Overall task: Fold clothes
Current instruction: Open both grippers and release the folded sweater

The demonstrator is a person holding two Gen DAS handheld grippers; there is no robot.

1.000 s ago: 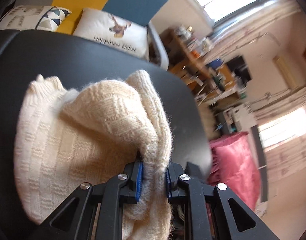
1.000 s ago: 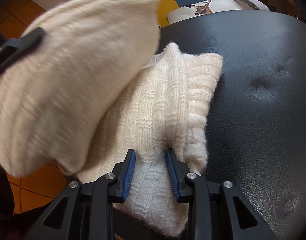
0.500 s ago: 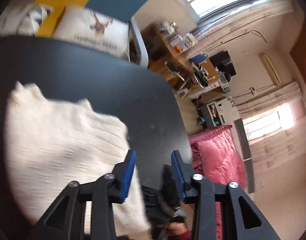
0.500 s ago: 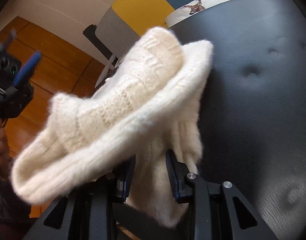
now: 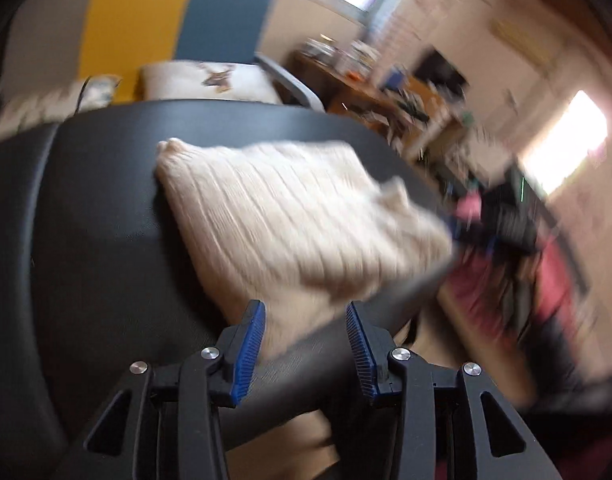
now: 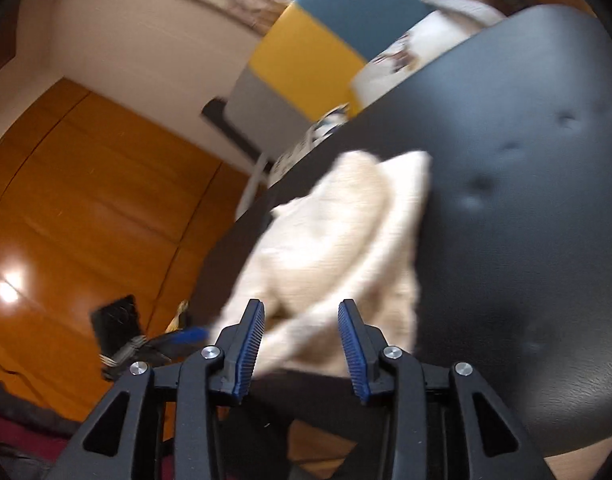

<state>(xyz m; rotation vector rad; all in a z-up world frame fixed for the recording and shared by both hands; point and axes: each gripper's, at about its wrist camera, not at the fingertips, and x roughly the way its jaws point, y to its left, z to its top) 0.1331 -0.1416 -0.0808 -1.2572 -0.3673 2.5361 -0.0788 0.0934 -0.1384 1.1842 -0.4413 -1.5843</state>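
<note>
Near the front edge of the black padded leather bench [image 5: 85, 240] lay the cream cable-knit sweater [image 5: 289, 216], folded over itself. The left gripper [image 5: 303, 354] had let go, jaws apart and empty; the right gripper [image 6: 301, 344] was opening, knit between its pads unpressed. That fold looked done.

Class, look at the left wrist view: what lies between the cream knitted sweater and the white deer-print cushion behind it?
Only bare black padded surface separates the cream knitted sweater from the white deer-print cushion, in the left wrist view.
</note>
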